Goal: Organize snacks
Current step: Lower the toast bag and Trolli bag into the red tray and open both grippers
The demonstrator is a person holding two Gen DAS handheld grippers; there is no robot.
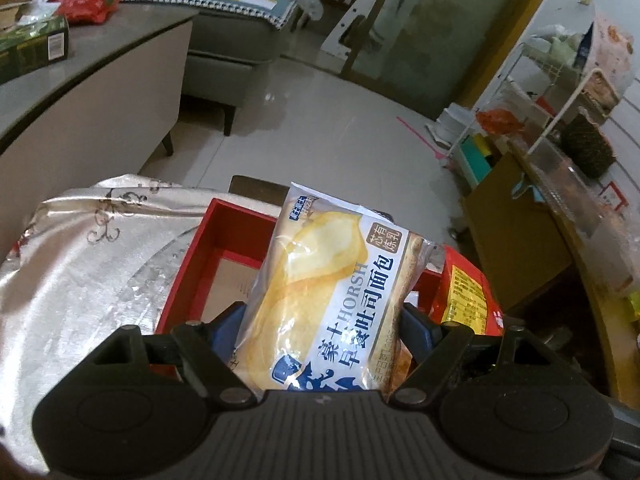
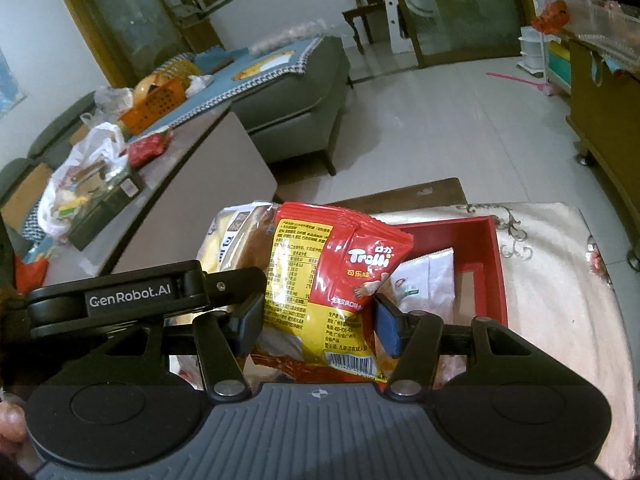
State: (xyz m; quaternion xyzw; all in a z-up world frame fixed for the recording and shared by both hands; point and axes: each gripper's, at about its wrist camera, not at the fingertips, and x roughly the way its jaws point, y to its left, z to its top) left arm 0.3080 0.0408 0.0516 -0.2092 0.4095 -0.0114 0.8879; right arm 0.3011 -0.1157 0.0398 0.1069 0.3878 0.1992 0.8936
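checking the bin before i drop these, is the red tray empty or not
Not empty: a white packet already lies inside the red tray; the rest shows bare floor.

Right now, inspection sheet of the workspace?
Surface: pale patterned cloth under a red tray.
Job's things: bread packet in left tool; red Trolli candy bag in right tool; a white packet lies in the tray.
Clutter: plastic bag, green box, red pouch on the grey table.
Grippers: both tools closed on their packets above the tray.
Cables: nothing seen.
Surroundings: grey sofa, tiled floor, wooden cabinet.
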